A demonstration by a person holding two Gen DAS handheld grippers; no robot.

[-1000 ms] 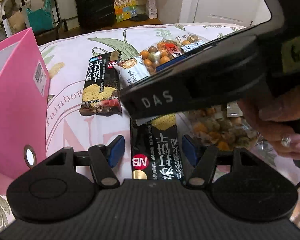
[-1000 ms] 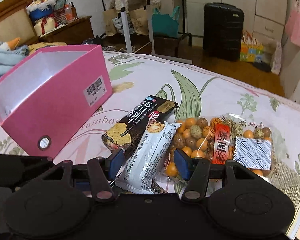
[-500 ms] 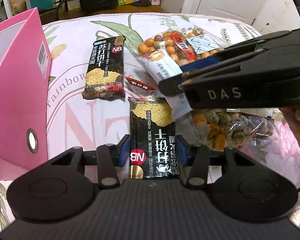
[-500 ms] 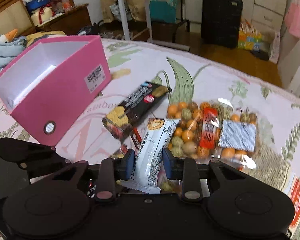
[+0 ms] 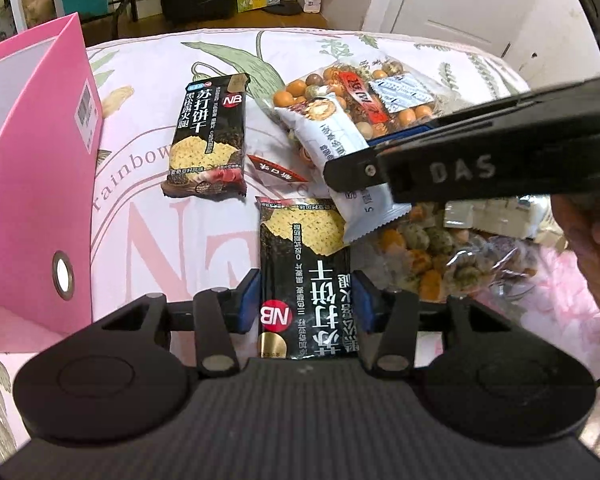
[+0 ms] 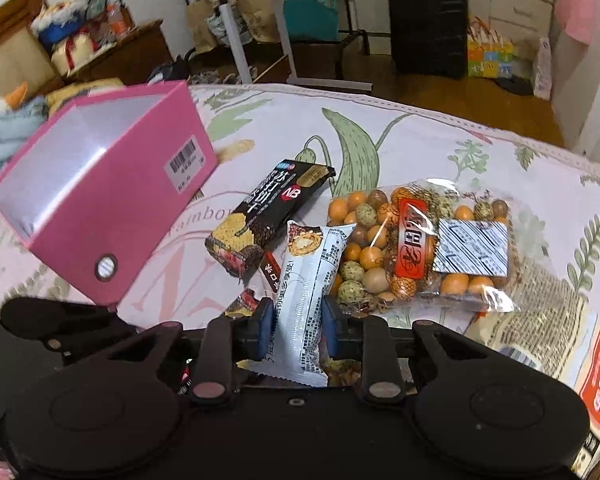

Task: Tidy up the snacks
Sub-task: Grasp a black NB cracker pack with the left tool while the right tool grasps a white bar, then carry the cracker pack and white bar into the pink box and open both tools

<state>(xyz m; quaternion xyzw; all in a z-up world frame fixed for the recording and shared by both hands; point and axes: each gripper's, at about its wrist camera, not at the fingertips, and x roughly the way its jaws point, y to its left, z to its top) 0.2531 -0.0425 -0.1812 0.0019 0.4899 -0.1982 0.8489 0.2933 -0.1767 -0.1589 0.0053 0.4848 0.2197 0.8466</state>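
Bed [image 6: 380, 136]: floral cover, carrying every snack and the box; being soft, it lets packets sink, which in my judgement favours gripping them by the edges.
Pink box [image 6: 100, 200]: open-topped, standing at my left, well apart from the pile; interior looks bare where visible. I judge it the intended destination, mouth up for dropping packets in.
Nut bag [image 6: 420, 240]: clear bag of coated nuts, lying flat beside the white packet, not held.
Second nut bag [image 5: 440, 256]: near my right hand [image 5: 592, 240], partly hidden under my right gripper [image 6: 296, 326].
Far cracker packet [image 5: 208, 136]: black, lying flat between box and nut bag, untouched.
Near cracker packet [image 5: 308, 280]: black, lengthwise between the pads of my left gripper [image 5: 306, 300]; jaws brought in against both long edges, clamped on it. Whether it has left the cover I cannot tell.
White packet [image 6: 312, 292]: pinched across its width by my right gripper, jaws pressed into its sides; its far end overlaps the nut bag, its near tail juts behind the jaws.
Red wrapper [image 5: 276, 168]: small, loose between the cracker packets.
Assessment: both packets secured, none yet boxed; early stage.
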